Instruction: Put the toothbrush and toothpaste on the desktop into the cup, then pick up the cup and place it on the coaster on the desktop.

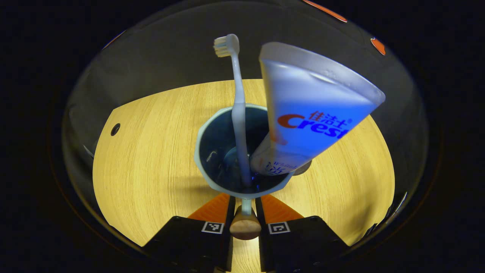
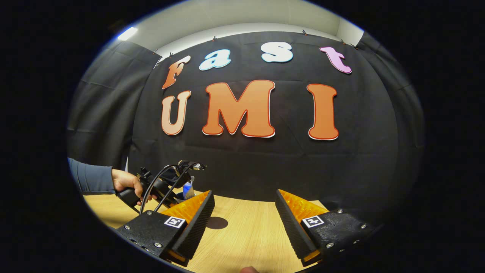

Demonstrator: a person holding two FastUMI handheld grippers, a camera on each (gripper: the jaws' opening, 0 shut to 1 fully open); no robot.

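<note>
We see the wooden desk (image 1: 151, 159) spread under everything in the left gripper view, and again as a lit strip below the black cloth wall (image 2: 265, 163) in the right gripper view. Above it the left gripper (image 1: 245, 206) holds the cup (image 1: 212, 151) by its handle (image 1: 245, 223), its jaws pinching that handle from either side, so the cup sits close in front of the camera with its mouth towards us. Inside the cup the toothpaste (image 1: 310, 113) tube leans to the right, its flat crimped end uppermost and its lower end down in the cup. Beside it the toothbrush (image 1: 238, 110) stands nearly upright, bristles at the top facing left. A dark round edge (image 1: 303, 168) peeks out just behind the cup's right side; we cannot tell what it is. The right gripper (image 2: 244, 212) hangs over the desk with its jaws spread wide and nothing between them. Farther off to its left a hand (image 2: 127, 184) with a sleeve (image 2: 91, 178) grips the other tool.
</note>
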